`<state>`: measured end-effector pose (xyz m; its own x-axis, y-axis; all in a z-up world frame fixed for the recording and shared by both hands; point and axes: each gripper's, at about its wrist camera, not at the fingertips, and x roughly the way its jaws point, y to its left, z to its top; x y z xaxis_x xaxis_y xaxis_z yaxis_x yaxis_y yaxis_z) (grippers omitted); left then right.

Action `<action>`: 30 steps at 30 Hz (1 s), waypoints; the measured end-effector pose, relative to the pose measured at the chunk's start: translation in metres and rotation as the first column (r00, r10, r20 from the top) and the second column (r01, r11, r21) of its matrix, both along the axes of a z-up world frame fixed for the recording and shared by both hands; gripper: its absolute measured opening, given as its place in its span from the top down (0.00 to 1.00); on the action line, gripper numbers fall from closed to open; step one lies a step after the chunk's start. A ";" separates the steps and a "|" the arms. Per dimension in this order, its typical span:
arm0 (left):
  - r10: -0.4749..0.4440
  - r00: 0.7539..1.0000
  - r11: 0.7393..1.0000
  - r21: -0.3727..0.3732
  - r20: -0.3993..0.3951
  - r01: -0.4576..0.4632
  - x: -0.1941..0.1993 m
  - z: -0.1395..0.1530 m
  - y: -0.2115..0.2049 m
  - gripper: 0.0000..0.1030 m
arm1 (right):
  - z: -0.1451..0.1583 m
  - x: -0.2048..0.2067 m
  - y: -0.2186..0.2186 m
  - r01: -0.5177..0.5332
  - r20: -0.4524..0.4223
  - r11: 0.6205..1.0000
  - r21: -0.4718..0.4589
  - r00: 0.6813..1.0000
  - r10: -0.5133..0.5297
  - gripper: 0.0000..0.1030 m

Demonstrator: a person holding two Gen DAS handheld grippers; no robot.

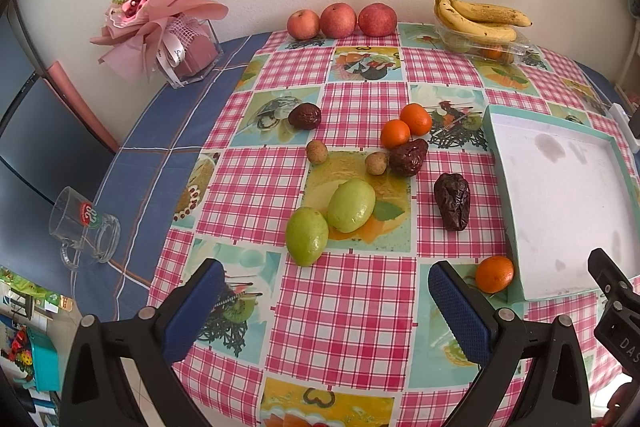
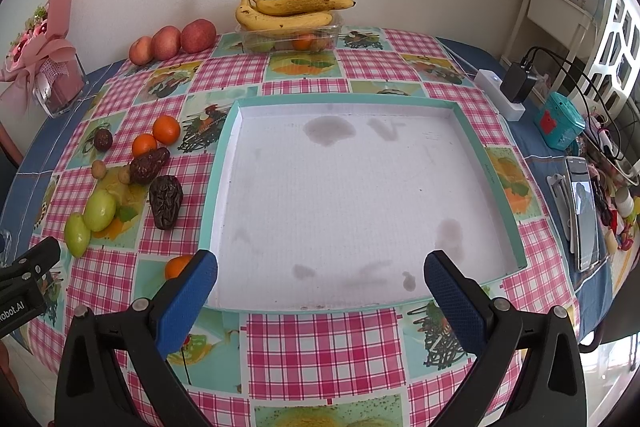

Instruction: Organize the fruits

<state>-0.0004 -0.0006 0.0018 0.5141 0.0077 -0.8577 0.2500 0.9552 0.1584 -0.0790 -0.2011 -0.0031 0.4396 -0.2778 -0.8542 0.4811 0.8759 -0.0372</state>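
Left wrist view: left tongs (image 1: pixel 326 301) spread wide apart, holding nothing, above the near table (image 1: pixel 344 303). Just beyond them two green fruits (image 1: pixel 332 223) lie touching. Farther: two longans (image 1: pixel 346 157), three dark dates (image 1: pixel 408 157), two oranges (image 1: pixel 406 125) side by side. A third orange (image 1: pixel 494 273) sits against the tray (image 1: pixel 494 155), near right. Three apples (image 1: pixel 342 20) and bananas (image 1: pixel 476 13) on a clear box line the far edge.

Right wrist view: right tongs (image 2: pixel 320 291) also wide apart, empty, over the tray's (image 2: pixel 468 119) near rim. Loose fruit lies left of the tray.
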 end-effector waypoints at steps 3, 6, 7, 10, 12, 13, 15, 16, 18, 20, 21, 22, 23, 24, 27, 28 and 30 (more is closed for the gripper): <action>0.000 1.000 1.000 0.001 0.001 0.000 0.000 0.000 0.000 0.00 | 0.000 0.000 0.000 0.000 -0.001 1.000 0.000 1.000 0.000 0.00; 0.000 1.000 1.000 0.001 0.001 0.000 0.000 0.000 0.000 0.00 | 0.000 0.000 0.000 0.000 -0.001 1.000 0.000 1.000 0.000 0.00; 0.000 1.000 1.000 0.001 0.001 0.000 0.000 0.000 0.000 0.00 | 0.000 0.000 0.000 0.000 -0.001 1.000 -0.001 1.000 0.000 0.00; 0.000 1.000 1.000 0.001 0.002 0.000 0.000 0.000 0.000 0.00 | 0.000 0.001 0.001 -0.001 -0.002 1.000 -0.001 1.000 0.001 0.00; 0.000 1.000 1.000 0.001 0.002 0.000 0.000 0.000 0.000 0.00 | 0.000 0.001 0.001 -0.001 -0.002 1.000 -0.001 1.000 0.001 0.00; 0.000 1.000 1.000 0.001 0.002 0.000 0.000 0.000 0.000 0.00 | 0.000 0.001 0.001 -0.001 -0.002 1.000 -0.001 1.000 0.001 0.00; 0.000 1.000 1.000 0.001 0.002 0.000 0.000 0.000 0.000 0.00 | 0.000 0.001 0.001 -0.001 -0.002 1.000 -0.001 1.000 0.001 0.00; 0.000 1.000 1.000 0.001 0.002 0.000 0.000 0.000 0.000 0.00 | 0.000 0.001 0.002 -0.001 -0.003 1.000 -0.001 1.000 0.001 0.00; 0.000 1.000 1.000 0.001 0.003 0.000 0.000 0.000 0.000 0.00 | 0.000 0.001 0.002 -0.001 -0.003 1.000 -0.002 1.000 0.001 0.00; 0.000 1.000 1.000 0.002 0.003 0.000 0.000 0.000 0.000 0.00 | 0.000 0.001 0.002 -0.001 -0.003 1.000 -0.001 1.000 0.001 0.00; 0.000 1.000 1.000 0.002 0.003 0.000 0.000 0.000 0.000 0.00 | 0.000 0.001 0.002 -0.001 -0.004 1.000 -0.002 1.000 0.001 0.00; 0.000 1.000 1.000 0.002 0.003 0.000 0.000 0.001 0.001 0.00 | 0.000 0.001 0.002 -0.001 -0.004 1.000 -0.002 1.000 0.001 0.00; 0.000 1.000 1.000 0.002 0.003 0.000 0.000 0.001 0.001 0.00 | 0.000 0.001 0.002 -0.001 -0.003 1.000 -0.002 1.000 0.001 0.00; 0.001 1.000 1.000 0.002 0.003 -0.001 0.000 0.002 0.001 0.00 | 0.000 0.001 0.002 -0.002 -0.004 1.000 -0.002 1.000 0.002 0.00; 0.000 1.000 1.000 0.002 0.004 0.000 0.000 0.001 0.001 0.00 | 0.000 0.001 0.002 -0.002 -0.004 1.000 -0.002 1.000 0.002 0.00; 0.000 1.000 1.000 0.002 0.004 0.000 0.000 0.001 0.001 0.00 | 0.000 0.001 0.002 -0.002 -0.004 1.000 -0.002 1.000 0.002 0.00; -0.001 1.000 1.000 0.002 0.003 0.001 0.000 0.002 0.001 0.00 | 0.000 0.001 0.003 -0.002 -0.005 1.000 -0.002 1.000 0.002 0.00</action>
<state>-0.0001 0.0005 0.0034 0.5168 0.0092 -0.8561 0.2501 0.9547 0.1613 -0.0781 -0.1986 -0.0029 0.4360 -0.2791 -0.8556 0.4794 0.8766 -0.0416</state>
